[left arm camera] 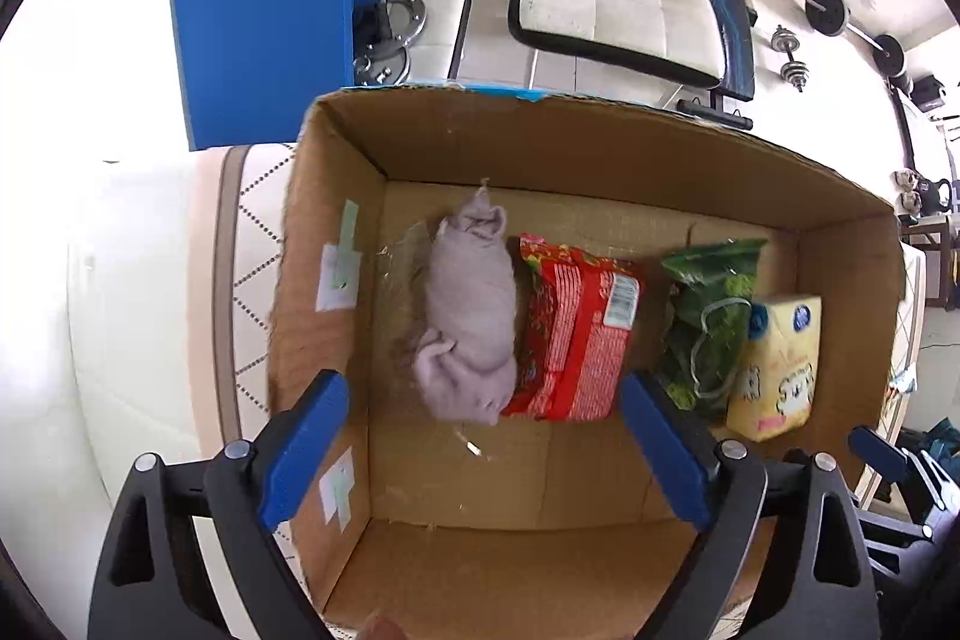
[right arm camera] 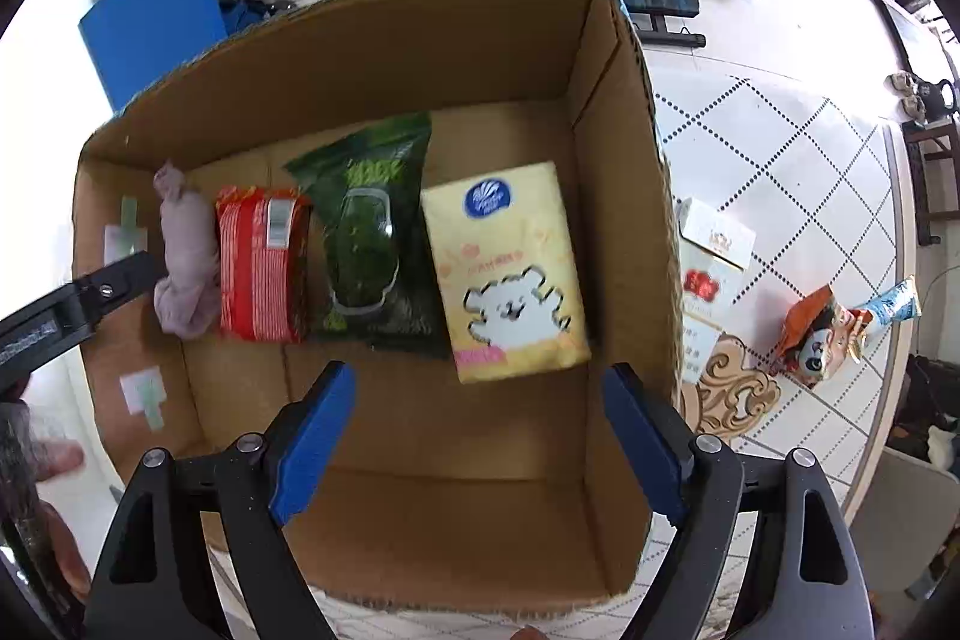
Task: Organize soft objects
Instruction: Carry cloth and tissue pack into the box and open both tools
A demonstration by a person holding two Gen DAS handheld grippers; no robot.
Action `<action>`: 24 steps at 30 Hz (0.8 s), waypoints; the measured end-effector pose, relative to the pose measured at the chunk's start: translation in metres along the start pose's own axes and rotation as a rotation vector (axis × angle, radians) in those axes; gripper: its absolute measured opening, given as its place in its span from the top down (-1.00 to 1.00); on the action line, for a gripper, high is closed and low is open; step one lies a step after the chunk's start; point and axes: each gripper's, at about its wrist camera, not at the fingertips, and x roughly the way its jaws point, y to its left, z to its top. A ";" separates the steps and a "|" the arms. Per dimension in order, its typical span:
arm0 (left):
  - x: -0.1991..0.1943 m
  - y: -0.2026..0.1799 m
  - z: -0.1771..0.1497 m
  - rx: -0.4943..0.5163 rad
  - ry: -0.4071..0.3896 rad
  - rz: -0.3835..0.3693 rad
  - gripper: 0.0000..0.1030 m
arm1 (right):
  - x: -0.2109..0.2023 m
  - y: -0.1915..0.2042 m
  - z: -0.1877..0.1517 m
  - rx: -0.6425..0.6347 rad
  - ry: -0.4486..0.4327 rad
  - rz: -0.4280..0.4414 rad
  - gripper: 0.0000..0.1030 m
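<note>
Cardboard box (left arm camera: 336, 196) under left gripper (left arm camera: 480, 454) — fingers spread, empty; on floor in row: lilac cloth bundle (left arm camera: 471, 304), red packet (left arm camera: 570, 334), green pouch (left arm camera: 708, 316), yellow tissue pack (left arm camera: 777, 364).

Right wrist view: right gripper (right arm camera: 480, 442) released, hovering above box — same row, orange snack bag (right arm camera: 822, 334) outside on table (right arm camera: 780, 148).

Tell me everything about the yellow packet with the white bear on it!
The yellow packet looks like a soft plastic pack, maybe tissues. It has a white cartoon bear, a round blue logo near its far end and a pink strip at its near end. It lies flat on the floor of the cardboard box, last in the row, right beside the green bag, near the right wall.
</note>
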 end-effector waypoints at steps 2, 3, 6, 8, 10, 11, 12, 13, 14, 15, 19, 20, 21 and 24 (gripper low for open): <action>-0.007 -0.002 -0.011 0.009 -0.021 0.002 -0.82 | -0.001 0.003 -0.004 -0.015 0.004 0.004 -0.90; -0.011 -0.003 -0.017 0.011 -0.026 0.002 -0.82 | -0.002 0.003 -0.008 -0.022 0.003 0.008 -0.90; -0.016 -0.006 -0.036 0.022 -0.044 -0.009 -0.82 | -0.007 0.006 -0.024 -0.053 -0.003 -0.002 -0.91; -0.021 -0.009 -0.050 0.023 -0.053 -0.004 -0.82 | -0.009 0.009 -0.034 -0.066 -0.013 0.001 -0.91; -0.027 -0.012 -0.066 0.022 -0.074 -0.002 -0.82 | -0.010 0.014 -0.044 -0.077 -0.019 0.007 -0.91; -0.029 -0.012 -0.071 0.018 -0.081 -0.001 -0.82 | -0.013 0.014 -0.049 -0.082 -0.027 0.010 -0.91; -0.033 -0.012 -0.078 0.013 -0.090 0.000 -0.82 | -0.017 0.015 -0.053 -0.088 -0.036 0.008 -0.91; -0.037 -0.012 -0.085 0.009 -0.100 0.001 -0.82 | -0.022 0.015 -0.058 -0.094 -0.052 -0.001 -0.91; -0.041 -0.012 -0.090 0.005 -0.108 0.002 -0.82 | -0.026 0.015 -0.063 -0.100 -0.066 -0.003 -0.91; -0.046 -0.012 -0.097 -0.001 -0.117 0.002 -0.82 | -0.030 0.014 -0.068 -0.107 -0.077 0.000 -0.91; -0.068 -0.013 -0.121 -0.010 -0.172 0.002 -0.82 | -0.054 0.009 -0.090 -0.119 -0.129 0.008 -0.91; -0.076 -0.014 -0.128 -0.011 -0.187 0.002 -0.82 | -0.060 0.007 -0.096 -0.124 -0.145 0.011 -0.91; -0.082 -0.015 -0.133 -0.011 -0.197 0.002 -0.82 | -0.067 0.005 -0.101 -0.130 -0.157 0.013 -0.91; -0.097 -0.019 -0.147 -0.012 -0.219 -0.003 -0.82 | -0.083 0.003 -0.114 -0.141 -0.192 0.027 -0.91</action>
